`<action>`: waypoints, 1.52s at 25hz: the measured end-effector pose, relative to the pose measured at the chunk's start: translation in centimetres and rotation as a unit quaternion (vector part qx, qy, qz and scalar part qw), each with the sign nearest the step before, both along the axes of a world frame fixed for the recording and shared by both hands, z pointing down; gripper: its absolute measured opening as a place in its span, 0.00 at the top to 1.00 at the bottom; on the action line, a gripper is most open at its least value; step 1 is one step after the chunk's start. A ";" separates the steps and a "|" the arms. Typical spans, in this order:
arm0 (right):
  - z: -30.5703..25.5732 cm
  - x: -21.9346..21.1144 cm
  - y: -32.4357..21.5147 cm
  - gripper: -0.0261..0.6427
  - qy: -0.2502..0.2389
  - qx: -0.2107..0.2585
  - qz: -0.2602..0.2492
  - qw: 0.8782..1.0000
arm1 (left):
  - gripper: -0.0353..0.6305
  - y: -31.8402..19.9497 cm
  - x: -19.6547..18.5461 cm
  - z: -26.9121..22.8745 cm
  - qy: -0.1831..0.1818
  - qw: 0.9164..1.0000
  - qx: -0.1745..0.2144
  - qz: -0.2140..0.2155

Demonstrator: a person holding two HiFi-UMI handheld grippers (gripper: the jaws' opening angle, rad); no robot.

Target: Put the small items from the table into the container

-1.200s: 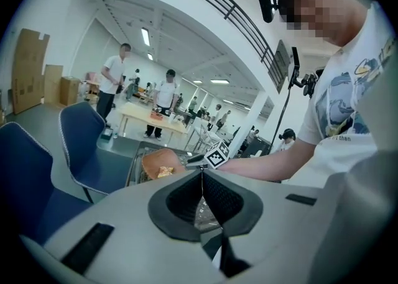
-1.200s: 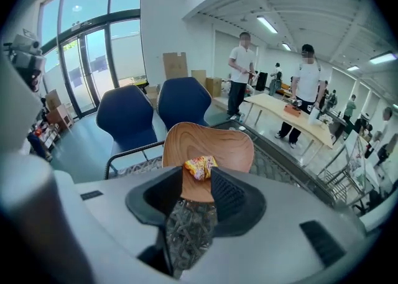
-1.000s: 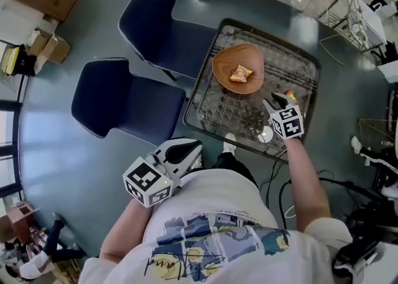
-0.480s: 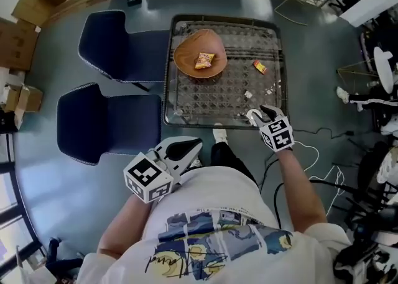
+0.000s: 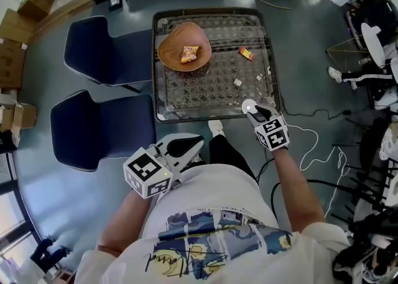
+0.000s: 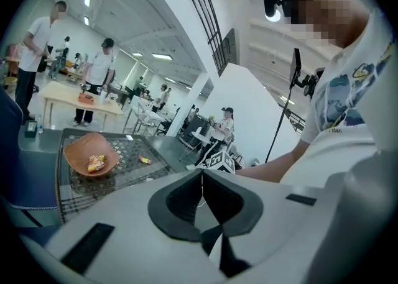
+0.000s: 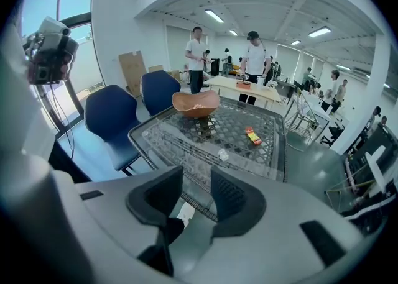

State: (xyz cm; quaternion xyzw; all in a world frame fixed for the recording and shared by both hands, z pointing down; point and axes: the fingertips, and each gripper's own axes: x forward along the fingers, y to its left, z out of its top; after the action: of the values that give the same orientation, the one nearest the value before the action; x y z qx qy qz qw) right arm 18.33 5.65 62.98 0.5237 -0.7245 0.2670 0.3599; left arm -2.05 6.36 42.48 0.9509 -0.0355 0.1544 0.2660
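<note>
- Two blue chairs (image 5: pixel 102 128) stand to the left of the tabletop (image 5: pixel 214 115).
- The left tongs (image 5: pixel 186 147) are clenched: in the left gripper view (image 6: pixel 202 173) the dark pads meet at their tips with nothing between them. The left arm is bent, with the forearm close against the person's shirt. These tongs point towards the tabletop's near edge but stop short of it, above the floor.
- The wooden bowl (image 5: pixel 184 46) sits at the far left of the patterned glass tabletop, with one snack packet (image 5: pixel 189 54) lying inside it.
- On the tabletop, right of the bowl and apart from it, lies a red-and-yellow packet (image 5: pixel 246 54). A small white scrap (image 5: pixel 237 82) lies nearer the person.
- The right tongs (image 5: pixel 254 110) are released: the right gripper view (image 7: pixel 196 192) shows the pads apart, with only the tabletop's edge and the floor visible in the gap. The right arm reaches forward, nearly straight. These tongs tilt down over the near right corner of the tabletop, well short of the scrap and the packet.
</note>
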 end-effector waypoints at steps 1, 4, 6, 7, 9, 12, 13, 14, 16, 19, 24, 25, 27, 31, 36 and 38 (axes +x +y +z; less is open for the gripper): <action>0.3 0.1 -0.2 0.75 0.000 -0.002 -0.001 1.000 | 0.93 -0.1 0.0 -0.1 0.000 1.000 0.000 -0.004; 1.5 0.2 -1.5 0.75 0.003 -0.005 -0.016 1.000 | 0.93 -0.8 -0.6 0.0 -0.009 1.000 0.005 -0.023; 2.4 0.3 -2.7 0.75 0.010 -0.009 -0.030 0.999 | 0.93 -1.4 -1.0 0.2 -0.015 0.999 0.006 -0.038; 2.9 0.4 -3.4 0.75 0.013 -0.011 -0.037 0.999 | 0.93 -1.6 -1.2 0.4 -0.018 0.999 0.005 -0.046; 4.0 0.6 -4.8 0.75 0.017 -0.017 -0.050 0.998 | 0.93 -2.2 -1.4 0.8 -0.028 0.998 0.002 -0.064; 6.1 1.1 -6.9 0.74 0.023 -0.028 -0.073 0.997 | 0.93 -3.0 -1.1 1.0 -0.039 0.995 -0.004 -0.090; 6.8 1.3 -7.6 0.74 0.024 -0.032 -0.080 0.996 | 0.93 -3.2 -1.0 0.9 -0.043 0.994 -0.005 -0.099; 7.3 1.4 -8.3 0.74 0.023 -0.037 -0.086 0.995 | 0.93 -3.5 -0.8 0.8 -0.047 0.993 -0.006 -0.106; 8.0 1.8 -9.5 0.74 0.022 -0.048 -0.095 0.994 | 0.93 -4.2 -0.1 0.6 -0.054 0.992 -0.006 -0.118; 9.3 2.7 -11.2 0.75 0.026 -0.061 -0.112 0.991 | 0.93 -5.5 1.0 0.5 -0.063 0.989 -0.005 -0.134; 12.1 3.3 -12.5 0.74 0.040 -0.092 -0.151 0.983 | 0.93 -6.8 2.3 0.8 -0.077 0.984 -0.015 -0.157; 12.7 3.4 -12.6 0.74 0.040 -0.099 -0.157 0.982 | 0.93 -7.0 2.5 0.9 -0.080 0.984 -0.016 -0.160; 13.8 3.4 -12.6 0.75 0.036 -0.111 -0.166 0.979 | 0.93 -7.3 2.9 1.2 -0.087 0.982 -0.018 -0.167; 14.7 3.7 -12.6 0.76 0.027 -0.126 -0.180 0.975 | 0.93 -8.2 3.4 1.3 -0.091 0.979 -0.018 -0.183; 13.8 3.6 -13.2 0.79 0.025 -0.121 -0.210 0.970 | 0.93 -9.1 3.8 1.3 -0.087 0.976 -0.017 -0.198; 12.6 3.4 -13.6 0.79 0.023 -0.111 -0.219 0.969 | 0.93 -9.2 4.1 1.2 -0.084 0.976 -0.017 -0.200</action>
State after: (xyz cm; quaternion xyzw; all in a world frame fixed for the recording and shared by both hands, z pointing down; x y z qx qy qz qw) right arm 21.75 -7.96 75.56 0.3149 -0.7792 0.2481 0.4818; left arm 2.03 -2.87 43.71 0.9035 -0.2447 0.1780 0.3035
